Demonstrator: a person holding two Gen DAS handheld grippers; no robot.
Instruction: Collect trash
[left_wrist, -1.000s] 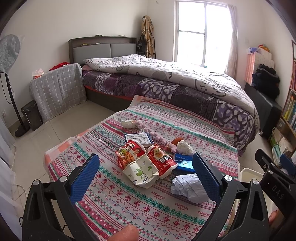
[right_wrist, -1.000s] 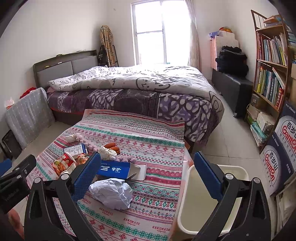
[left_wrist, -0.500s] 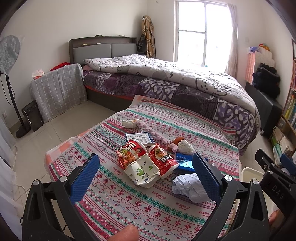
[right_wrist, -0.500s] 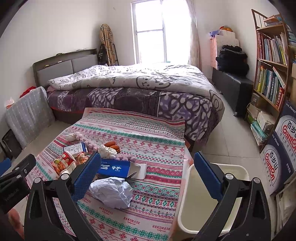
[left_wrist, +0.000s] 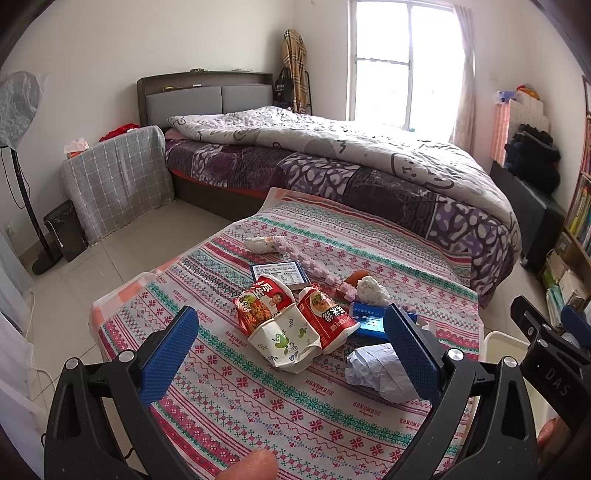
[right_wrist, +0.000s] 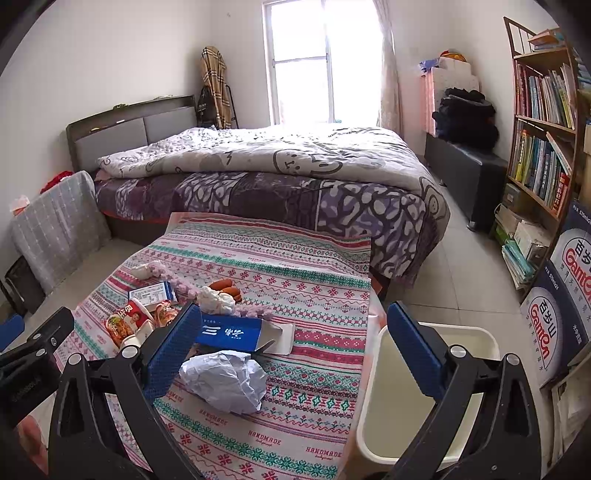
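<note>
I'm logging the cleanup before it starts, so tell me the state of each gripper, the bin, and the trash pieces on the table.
left gripper: open, empty
right gripper: open, empty
bin: open-topped, nothing visible inside
paper ball: crumpled, on the cloth
paper cup: crushed, on its side
blue box: flap open, lying flat
noodle packets: torn open

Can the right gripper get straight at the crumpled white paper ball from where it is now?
Probably yes. The right gripper is open and empty, and the crumpled paper ball lies just ahead of its left finger on the tablecloth, with nothing on top. The blue box sits close behind it, so an overshoot could nudge that.
</note>
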